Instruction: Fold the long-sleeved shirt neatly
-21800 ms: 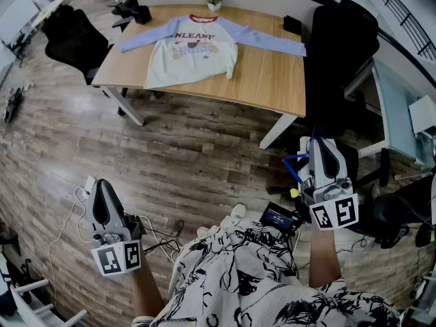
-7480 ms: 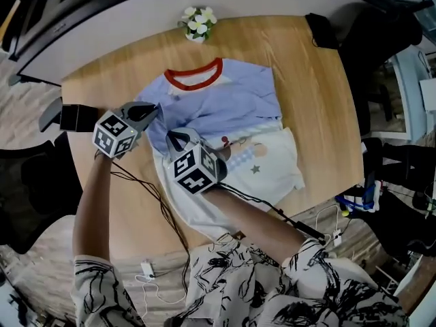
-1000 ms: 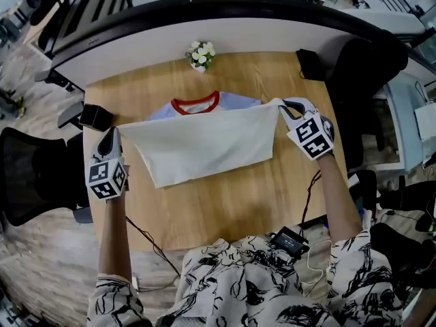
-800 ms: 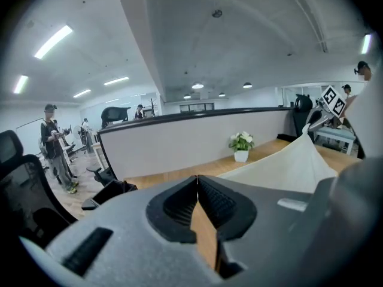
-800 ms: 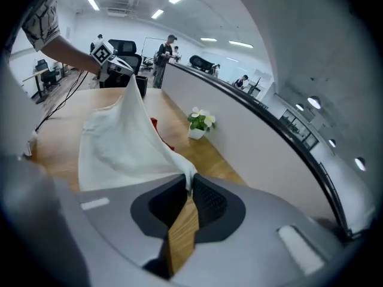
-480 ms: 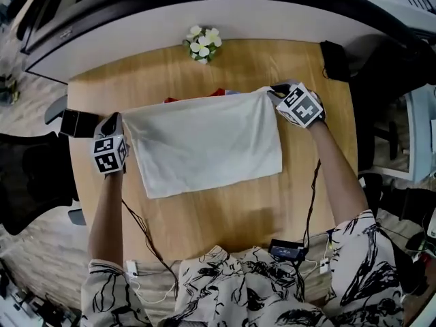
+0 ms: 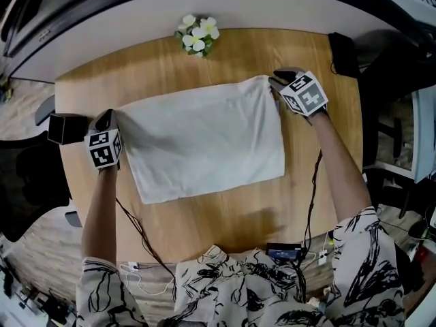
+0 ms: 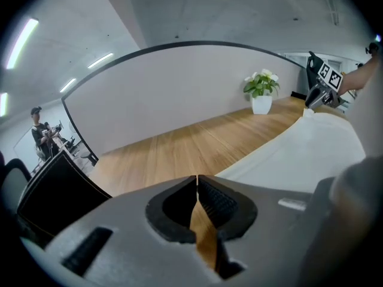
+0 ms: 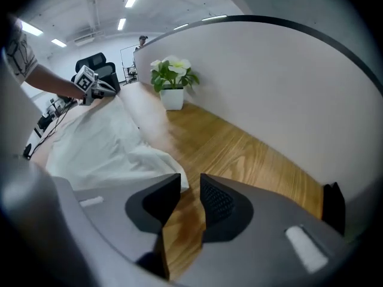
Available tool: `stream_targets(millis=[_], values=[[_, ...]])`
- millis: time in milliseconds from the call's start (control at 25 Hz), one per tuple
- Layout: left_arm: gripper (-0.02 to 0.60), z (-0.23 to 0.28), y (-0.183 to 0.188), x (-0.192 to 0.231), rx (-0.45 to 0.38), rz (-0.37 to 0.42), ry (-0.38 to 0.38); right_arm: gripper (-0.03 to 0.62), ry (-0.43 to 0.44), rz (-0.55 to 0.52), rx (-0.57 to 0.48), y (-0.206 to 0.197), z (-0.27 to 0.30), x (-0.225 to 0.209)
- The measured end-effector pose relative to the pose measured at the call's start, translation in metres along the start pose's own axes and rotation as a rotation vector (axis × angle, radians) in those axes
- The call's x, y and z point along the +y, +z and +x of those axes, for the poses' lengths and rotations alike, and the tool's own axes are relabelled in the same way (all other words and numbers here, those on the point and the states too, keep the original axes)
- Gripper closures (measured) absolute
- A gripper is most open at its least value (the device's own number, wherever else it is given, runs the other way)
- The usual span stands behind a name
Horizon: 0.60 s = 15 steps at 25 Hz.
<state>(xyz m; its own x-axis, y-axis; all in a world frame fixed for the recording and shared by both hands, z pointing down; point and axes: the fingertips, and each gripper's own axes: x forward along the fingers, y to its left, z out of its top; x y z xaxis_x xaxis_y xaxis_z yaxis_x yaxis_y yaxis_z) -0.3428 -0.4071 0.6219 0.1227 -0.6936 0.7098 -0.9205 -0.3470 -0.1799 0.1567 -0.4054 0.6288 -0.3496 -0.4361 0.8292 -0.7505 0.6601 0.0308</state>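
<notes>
The shirt (image 7: 204,138) lies on the wooden table (image 7: 218,213) as a white rectangle, its coloured parts folded under and hidden. My left gripper (image 7: 107,116) sits at the shirt's far-left corner. In the left gripper view its jaws (image 8: 196,179) are shut, and only wood shows in the gap, with the cloth (image 8: 299,154) just to the right. My right gripper (image 7: 276,79) is at the far-right corner and its jaws are opening. In the right gripper view (image 9: 190,181) the cloth corner (image 9: 167,163) lies by the left jaw's tip, not between the pads.
A small potted plant (image 7: 196,34) stands at the table's far edge. A black box (image 7: 65,128) sits off the left edge and another black object (image 7: 343,45) at the far right corner. Cables (image 7: 136,230) and a black device (image 7: 285,252) lie along the near edge.
Both grippers came down and forward, laying the lifted white hem over the red collar onto the table. The right jaws have parted and the cloth corner is out of them.
</notes>
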Motion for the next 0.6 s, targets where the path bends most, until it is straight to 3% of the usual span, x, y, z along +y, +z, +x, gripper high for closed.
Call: stream_targets(millis=[120, 200, 280, 480, 600], values=[[0.538, 0.004, -0.002, 0.009, 0.009, -0.034, 0.031, 0.436, -0.087, 0.039, -0.026, -0.005, -0.007, -0.016], [0.442, -0.002, 0.001, 0.015, -0.021, -0.102, 0.021, 0.401, -0.151, 0.099, -0.086, -0.006, -0.024, -0.026], [0.385, -0.020, 0.006, 0.017, -0.069, -0.152, -0.012, 0.389, -0.189, 0.143, -0.151, -0.008, -0.047, -0.025], [0.362, -0.104, 0.003, -0.019, -0.202, -0.202, -0.200, 0.367, -0.099, 0.214, -0.308, -0.019, -0.114, 0.040], [0.349, -0.156, -0.026, -0.050, -0.210, -0.146, -0.287, 0.340, -0.037, 0.226, -0.317, -0.043, -0.138, 0.092]])
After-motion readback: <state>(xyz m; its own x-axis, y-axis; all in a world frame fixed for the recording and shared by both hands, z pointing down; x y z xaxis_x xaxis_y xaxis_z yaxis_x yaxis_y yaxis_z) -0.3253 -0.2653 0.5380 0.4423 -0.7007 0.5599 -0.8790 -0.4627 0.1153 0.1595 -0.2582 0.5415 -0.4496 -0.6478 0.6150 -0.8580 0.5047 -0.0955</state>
